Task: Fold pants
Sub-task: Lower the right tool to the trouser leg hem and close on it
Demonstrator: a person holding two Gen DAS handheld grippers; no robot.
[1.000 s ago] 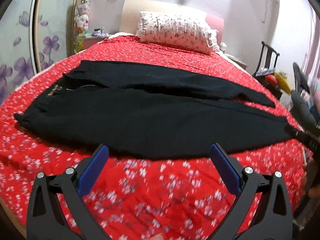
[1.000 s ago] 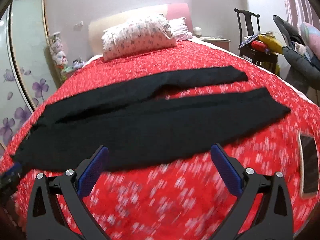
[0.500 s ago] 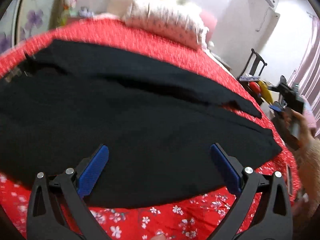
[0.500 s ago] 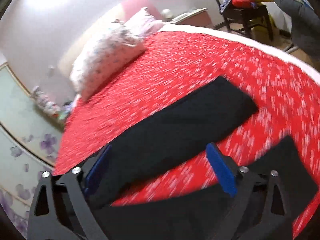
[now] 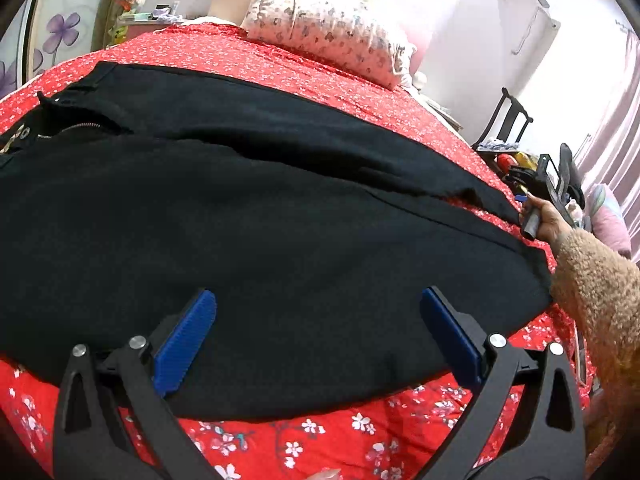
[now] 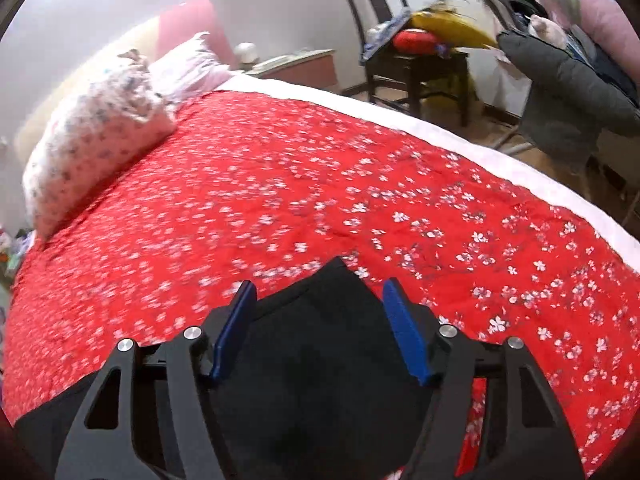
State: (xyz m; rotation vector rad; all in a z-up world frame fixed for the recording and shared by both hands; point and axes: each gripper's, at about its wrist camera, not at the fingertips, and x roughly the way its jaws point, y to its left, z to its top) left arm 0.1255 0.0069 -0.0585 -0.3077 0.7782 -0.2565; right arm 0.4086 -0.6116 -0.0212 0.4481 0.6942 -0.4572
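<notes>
Black pants [image 5: 260, 220] lie spread flat across a red floral bedspread [image 5: 320, 440], waist at the left, legs running right. My left gripper [image 5: 316, 340] is open and empty, hovering over the near leg by its front edge. My right gripper [image 6: 320, 328] is open, its blue pads either side of the far leg's hem [image 6: 332, 300], with the cloth between the fingers but not pinched. In the left wrist view the right gripper [image 5: 532, 196] shows at the far leg's cuff, held by a hand in a fuzzy tan sleeve [image 5: 592, 280].
A floral pillow [image 5: 328, 48] lies at the headboard and also shows in the right wrist view [image 6: 96, 136]. A dark chair [image 6: 416, 52] piled with things stands past the bed's far side. A grey coat [image 6: 568, 84] hangs at the right.
My left gripper moved in low over the near leg. My right gripper swung right and forward to the far leg's hem and narrowed its opening, with the cloth now between the fingers.
</notes>
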